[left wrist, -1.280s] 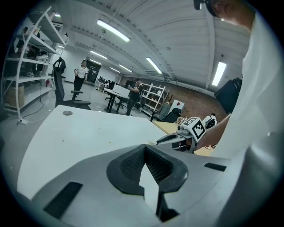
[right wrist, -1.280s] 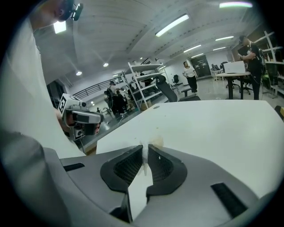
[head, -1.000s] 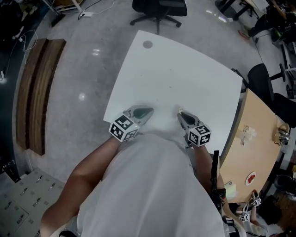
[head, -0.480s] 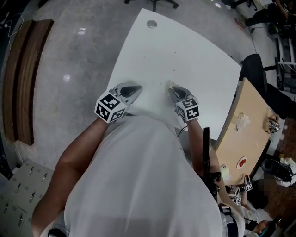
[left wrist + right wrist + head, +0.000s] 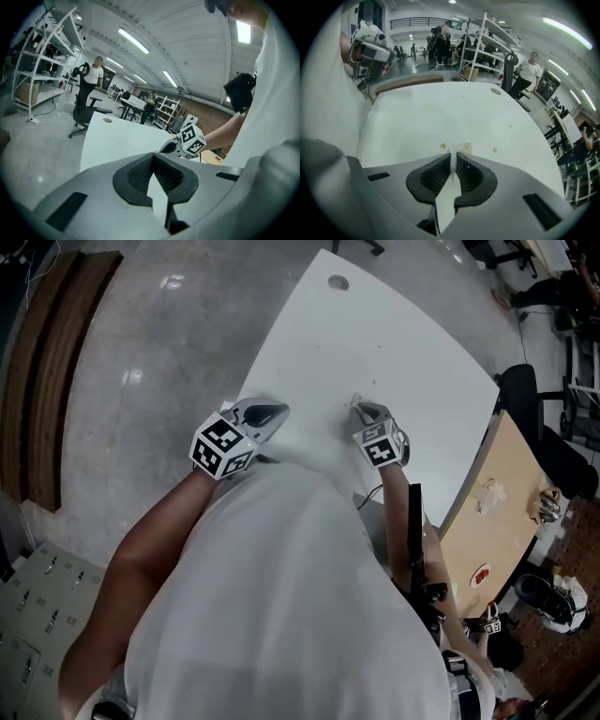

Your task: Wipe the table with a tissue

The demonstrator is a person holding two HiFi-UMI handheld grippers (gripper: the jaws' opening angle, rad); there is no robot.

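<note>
Item: person in a pale shirt (image 5: 281, 596), standing at the near edge of a white table (image 5: 375, 343), one gripper in each hand. Left gripper (image 5: 277, 412): over the near-left edge of the table, pointing shallowly forward; in its own view the pads of the left gripper (image 5: 152, 157) meet at the tips with nothing between them, so it is clenched and empty. Right gripper (image 5: 361, 409): now tipped steeply down at the table top, where a second ago it lay flatter and nearer the person's body; it has also rolled, and its marker cube faces up. In its own view the right gripper (image 5: 453, 157) has its pads pinched on a thin, crumpled tissue (image 5: 464, 149), a small tuft of which sticks out past the tips; the grip looks unchanged. Whether the tuft touches the surface cannot be told. Table surface (image 5: 440, 112): a small yellowish spot (image 5: 443, 146) lies just beside the tuft, with others further out. Judgement: the downward tilt has set the tissue up for a stroke; wiping looks about to start, with the spots not yet cleared. Beyond: a round hole (image 5: 337, 282) near the far corner, grey floor (image 5: 159, 362), a wooden table (image 5: 511, 493) to the right.
</note>
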